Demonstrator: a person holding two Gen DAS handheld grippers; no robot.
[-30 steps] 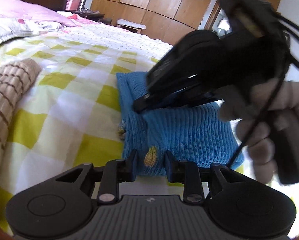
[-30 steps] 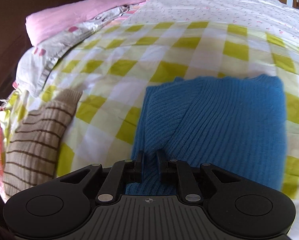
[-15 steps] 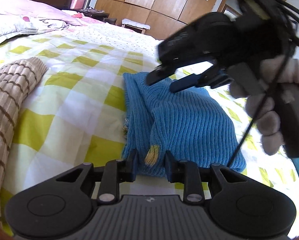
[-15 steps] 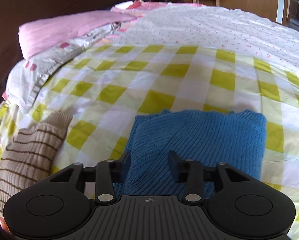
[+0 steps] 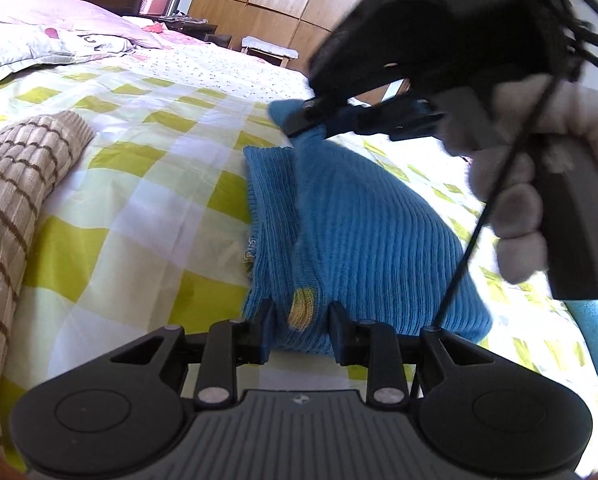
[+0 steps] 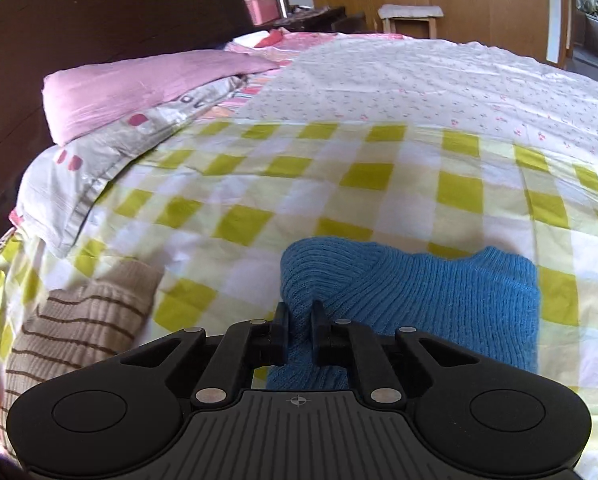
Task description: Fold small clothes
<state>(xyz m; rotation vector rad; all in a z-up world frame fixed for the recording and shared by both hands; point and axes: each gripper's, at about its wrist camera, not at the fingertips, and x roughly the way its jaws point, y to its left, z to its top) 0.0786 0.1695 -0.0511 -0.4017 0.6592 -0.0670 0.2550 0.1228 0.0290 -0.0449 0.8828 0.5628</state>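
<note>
A blue sweater [image 5: 363, 240] is lying part-folded on the checked bed cover [image 5: 139, 208], its long axis seemingly running away from the left gripper [image 5: 301, 326], whose jaws are clenching its near hem. The right gripper [image 6: 299, 330] is pinching the far end and lifting it, likely for a fold toward the hem; the edges will need aligning.

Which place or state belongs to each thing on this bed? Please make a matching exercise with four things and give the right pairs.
Things
1. blue knit sweater
2. beige striped sweater
3. pink pillow
4. right gripper

Places or states
a. beside the dark headboard
b. shut on blue fabric
c. left of the blue garment, with no gripper on it
d. one corner raised off the yellow-checked sheet

Pairs: 1-d, 2-c, 3-a, 4-b
</note>
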